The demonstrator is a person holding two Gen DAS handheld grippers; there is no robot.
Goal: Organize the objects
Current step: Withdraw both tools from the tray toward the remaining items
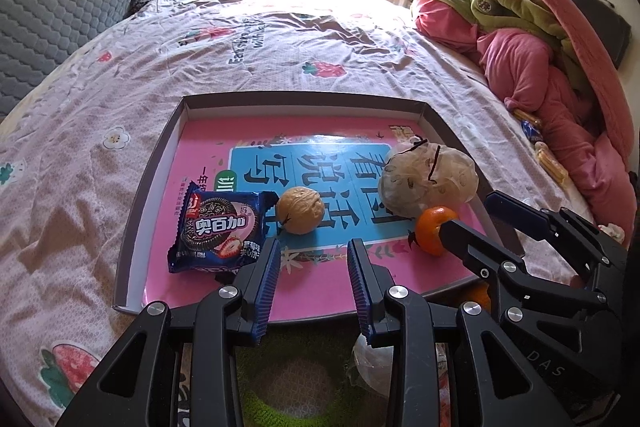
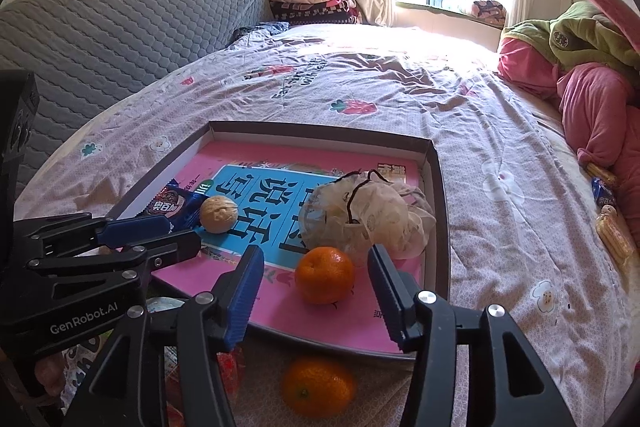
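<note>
Tangerine [image 2: 325, 275] between parted fingers [image 2: 245, 293].

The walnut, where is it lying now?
The walnut lies inside the shallow box on the bed, left of centre in both views, right beside the blue biscuit packet and apart from the orange.

L gripper [image 1: 312, 261]: angled down and fwd, jaws part open, nothing between the blue ribbed pads [image 1: 267, 287]. R gripper [image 2: 316, 291]: same downward tilt, just beside it, jaws apart, wider than L, pads clear of any contact.
</note>
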